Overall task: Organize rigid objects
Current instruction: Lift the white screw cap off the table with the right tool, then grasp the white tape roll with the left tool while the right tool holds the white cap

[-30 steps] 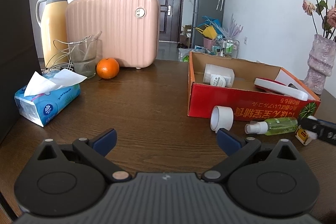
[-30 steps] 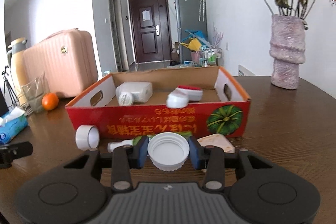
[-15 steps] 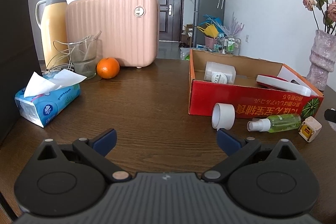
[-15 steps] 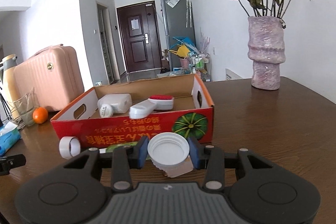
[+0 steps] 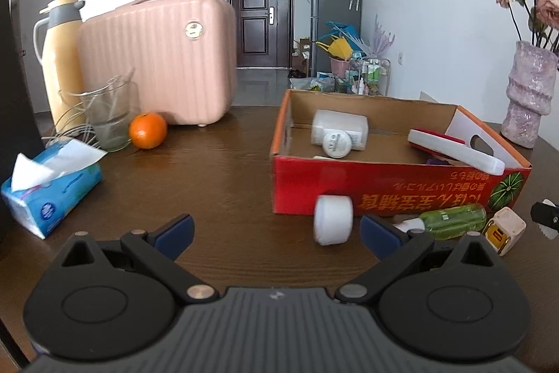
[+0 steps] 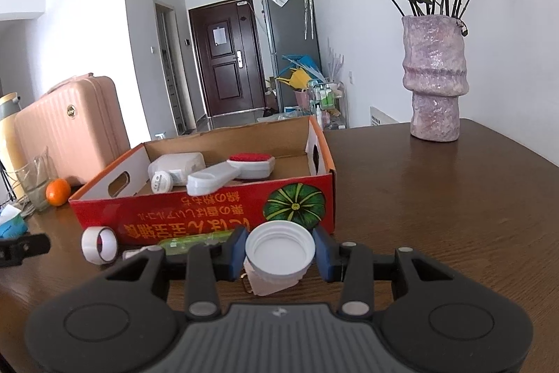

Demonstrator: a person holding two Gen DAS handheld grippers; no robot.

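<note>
My right gripper (image 6: 279,252) is shut on a white screw cap (image 6: 278,250), held just in front of the red cardboard box (image 6: 216,215). The box (image 5: 391,194) holds a white bottle (image 5: 340,131) and a white brush with a red top (image 5: 454,151). My left gripper (image 5: 276,231) is open and empty above the table. In front of the box lie a white tape roll (image 5: 332,224), a green spray bottle (image 5: 450,224) and a small white cube (image 5: 505,229). The tape roll (image 6: 99,245) also shows in the right wrist view, where the cube is mostly hidden under the cap.
A pink case (image 5: 157,55), a yellow jug (image 5: 61,58), a glass cup (image 5: 108,117), an orange (image 5: 147,135) and a tissue pack (image 5: 49,187) stand at the left. A purple vase with dried roses (image 6: 435,86) stands right of the box.
My right gripper carried the cap to the right along the box front. My left gripper moved nearer the tape roll and spray bottle, which now sit closer to its right finger.
</note>
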